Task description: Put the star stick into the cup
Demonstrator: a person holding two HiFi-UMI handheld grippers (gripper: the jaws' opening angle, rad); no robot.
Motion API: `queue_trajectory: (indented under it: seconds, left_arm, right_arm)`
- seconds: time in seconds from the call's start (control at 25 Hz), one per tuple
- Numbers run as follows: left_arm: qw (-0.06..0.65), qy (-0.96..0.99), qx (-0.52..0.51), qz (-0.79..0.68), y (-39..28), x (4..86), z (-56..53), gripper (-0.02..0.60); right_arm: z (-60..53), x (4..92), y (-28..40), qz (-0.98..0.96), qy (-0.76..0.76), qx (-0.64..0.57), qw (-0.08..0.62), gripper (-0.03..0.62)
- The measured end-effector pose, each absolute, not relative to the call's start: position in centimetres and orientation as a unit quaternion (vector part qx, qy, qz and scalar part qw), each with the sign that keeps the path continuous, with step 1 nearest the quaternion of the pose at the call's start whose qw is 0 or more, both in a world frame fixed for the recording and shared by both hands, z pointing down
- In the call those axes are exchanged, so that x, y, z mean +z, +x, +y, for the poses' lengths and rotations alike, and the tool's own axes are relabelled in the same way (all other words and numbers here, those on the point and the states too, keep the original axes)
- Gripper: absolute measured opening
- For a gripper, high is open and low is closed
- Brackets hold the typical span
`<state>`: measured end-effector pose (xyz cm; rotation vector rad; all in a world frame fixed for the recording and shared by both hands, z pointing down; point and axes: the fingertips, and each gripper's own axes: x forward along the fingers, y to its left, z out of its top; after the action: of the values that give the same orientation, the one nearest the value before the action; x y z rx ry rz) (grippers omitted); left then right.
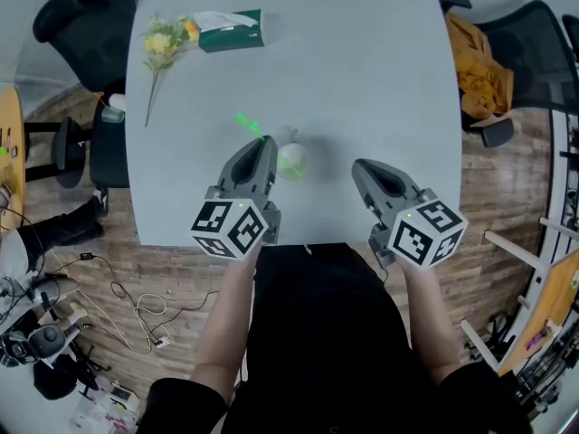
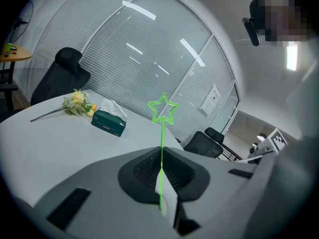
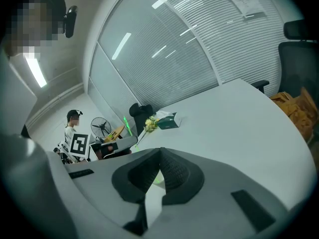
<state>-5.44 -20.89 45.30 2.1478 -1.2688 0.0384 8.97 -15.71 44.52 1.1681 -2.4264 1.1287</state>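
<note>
A thin green star stick [image 2: 162,133] stands up out of my left gripper [image 2: 161,152], which is shut on its lower end; the star head [image 2: 163,108] is clear of the jaws. In the head view the green star stick [image 1: 247,124] pokes out past the left gripper [image 1: 263,144], angled up and left. A small pale round cup [image 1: 291,160] stands on the white table [image 1: 362,70], just right of the left gripper's tip. My right gripper [image 1: 360,166] hovers to the right of the cup, apart from it, and its jaws [image 3: 159,151] are shut with nothing in them.
Yellow flowers [image 1: 163,42] and a green tissue box [image 1: 231,30] lie at the table's far left. Black office chairs [image 1: 90,21] stand on both sides, one with an orange cloth [image 1: 475,61]. The table's near edge runs just under both grippers. Cables lie on the floor at the left.
</note>
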Motion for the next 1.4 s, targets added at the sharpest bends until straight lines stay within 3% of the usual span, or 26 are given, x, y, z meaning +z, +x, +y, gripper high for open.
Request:
queue_trajectory:
  seconds: [1.4]
  left_arm:
    - [0.377,0.782,0.027,-0.495,-5.9,51.6,-18.4,0.003]
  right_arm:
    - [-15.0,46.2,8.7,-0.821,0.389,0.402,0.115,0.011]
